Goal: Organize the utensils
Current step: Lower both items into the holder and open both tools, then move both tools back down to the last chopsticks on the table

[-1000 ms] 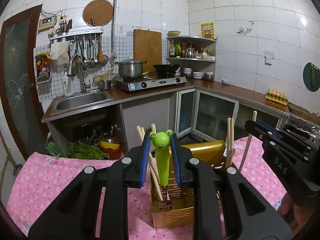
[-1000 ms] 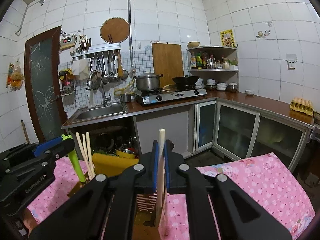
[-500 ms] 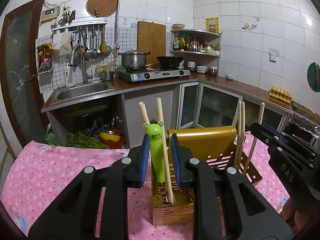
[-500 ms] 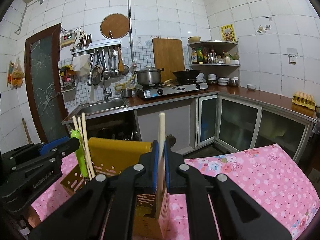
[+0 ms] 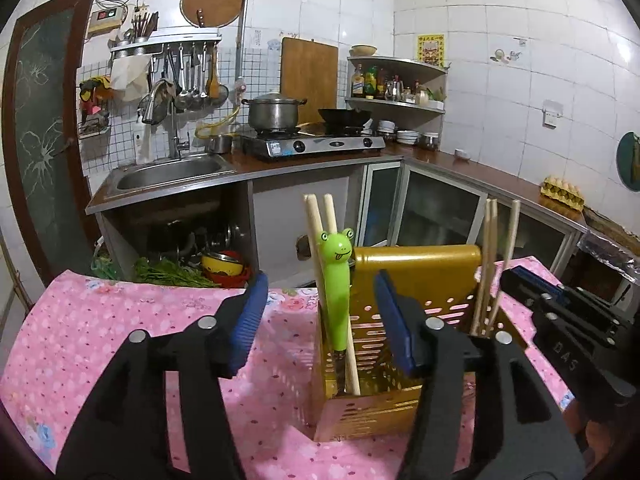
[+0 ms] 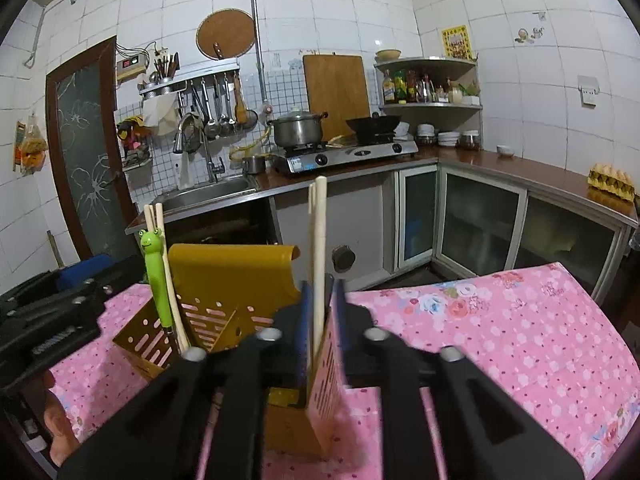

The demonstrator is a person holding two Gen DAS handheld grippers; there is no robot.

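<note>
Frog-handled utensil (image 5: 337, 280) upright in holder (image 5: 416, 280), between parted left gripper (image 5: 320, 320) fingers

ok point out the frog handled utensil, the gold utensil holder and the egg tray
frog handled utensil (image 5: 337, 280), left wrist view, green handle
gold utensil holder (image 5: 416, 270), left wrist view, back panel
egg tray (image 6: 611, 178), right wrist view, eggs on top

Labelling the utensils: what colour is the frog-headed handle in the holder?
Bright green frog-headed handle, clearest in the left wrist view.

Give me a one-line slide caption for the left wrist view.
Open left tool frames a frog-handled utensil standing with chopsticks in a gold caddy.
</note>
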